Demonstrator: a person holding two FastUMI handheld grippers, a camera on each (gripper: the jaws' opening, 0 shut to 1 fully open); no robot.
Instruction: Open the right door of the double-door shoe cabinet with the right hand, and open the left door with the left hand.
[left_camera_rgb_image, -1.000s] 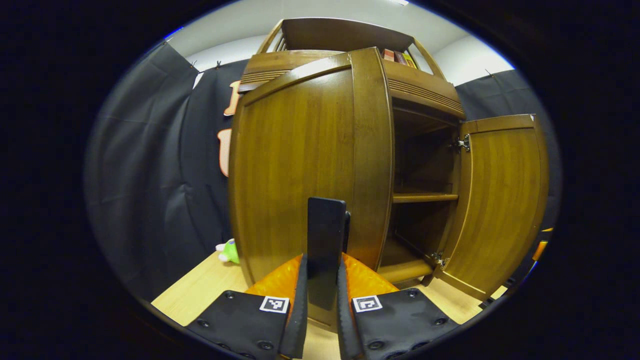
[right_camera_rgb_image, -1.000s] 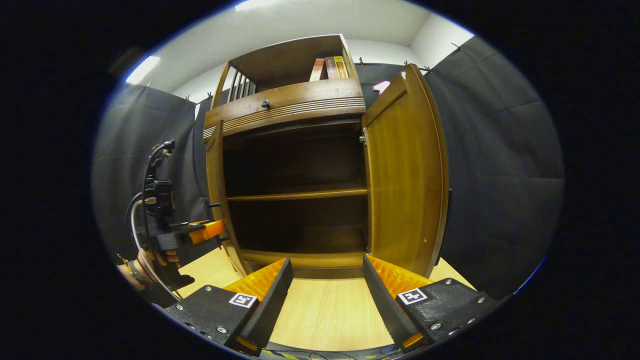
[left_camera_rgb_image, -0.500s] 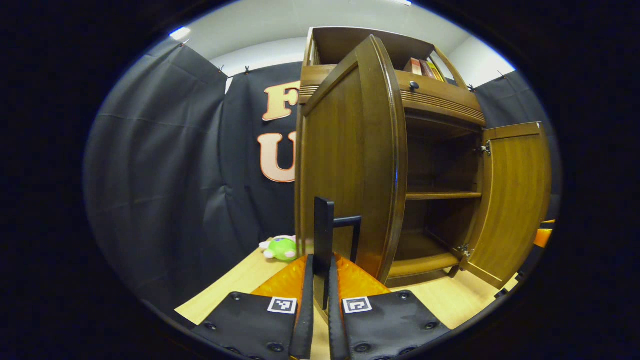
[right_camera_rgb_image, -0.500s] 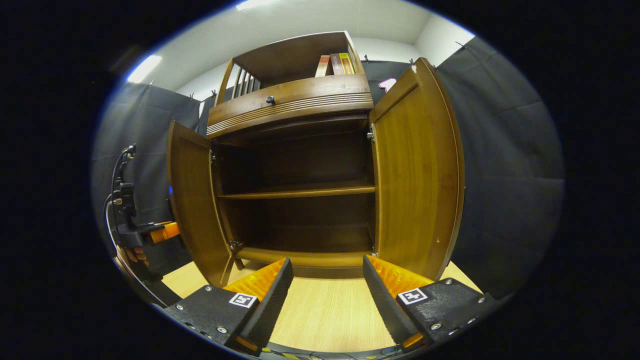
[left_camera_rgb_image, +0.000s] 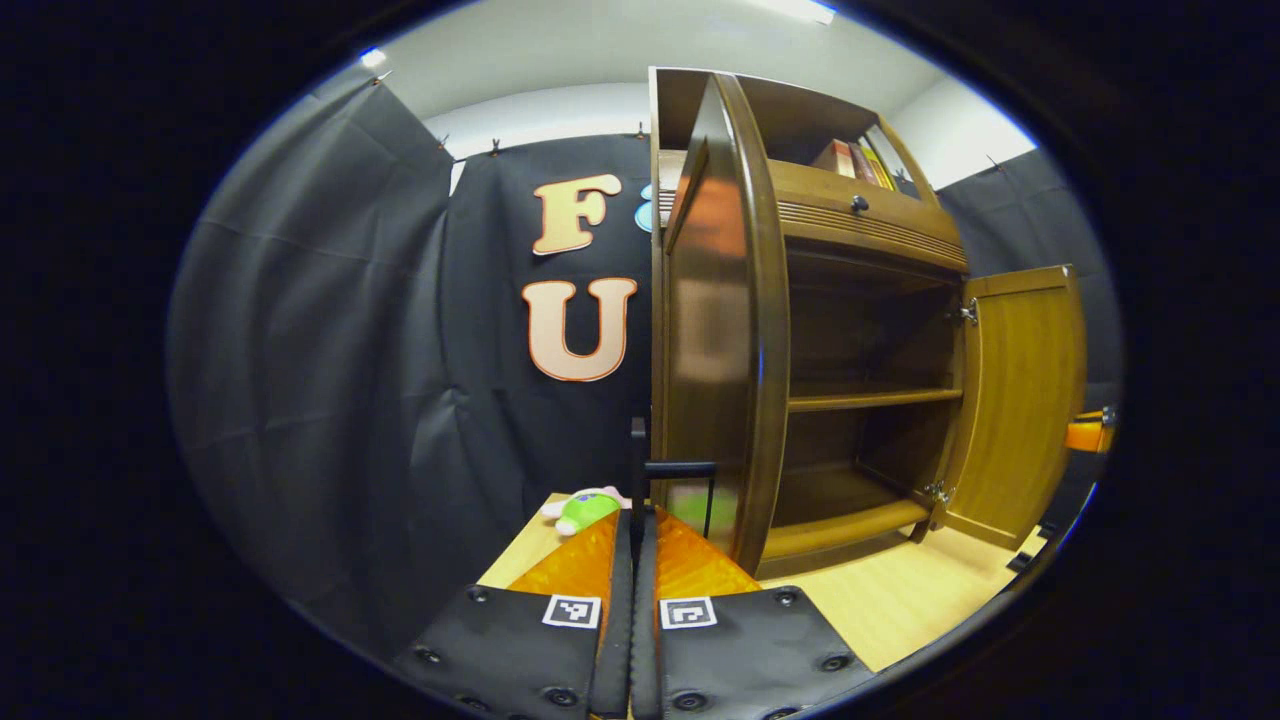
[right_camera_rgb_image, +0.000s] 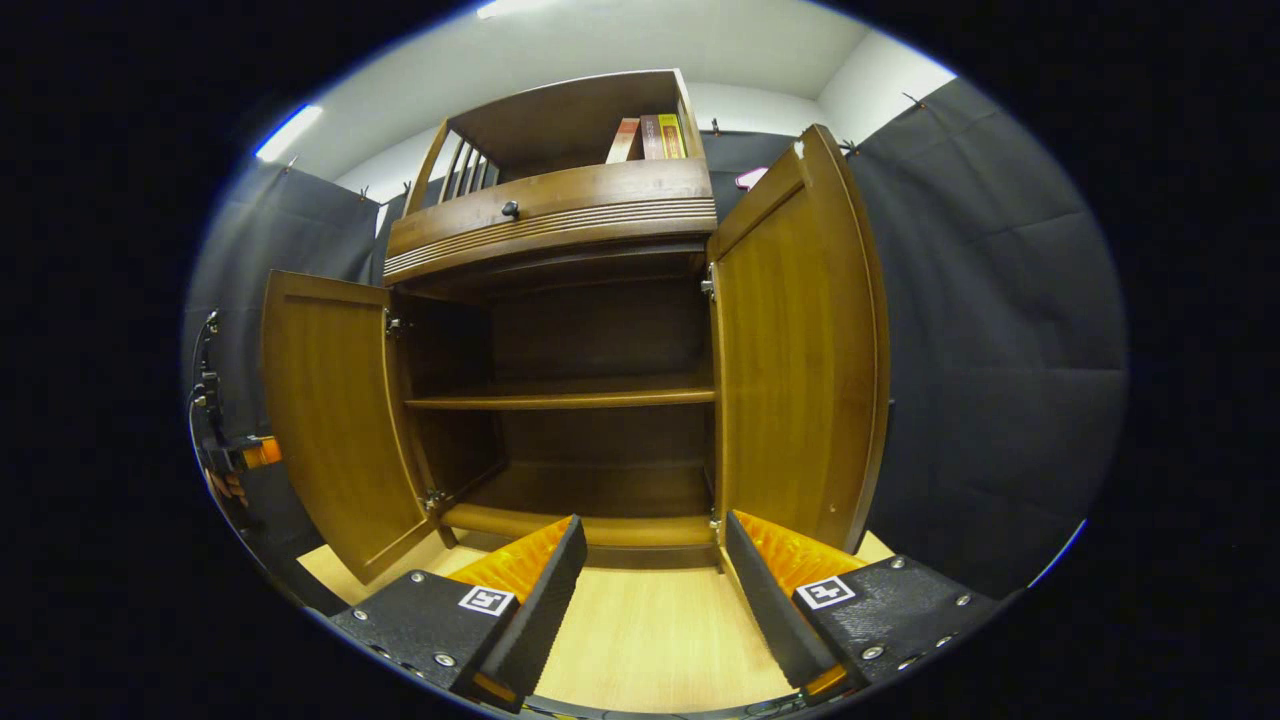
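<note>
Swung wider, left door handle pinched by left tongs; right tongs spread.

Black cloth walls, white ceiling

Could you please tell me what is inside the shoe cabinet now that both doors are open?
Inside the shoe cabinet, one shelf and the bottom board appear bare, with no shoes visible. The back corners are too dark to judge.

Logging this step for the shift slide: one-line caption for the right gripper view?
Both doors of the shoe cabinet stand open; right tool open, holding nothing.
</note>
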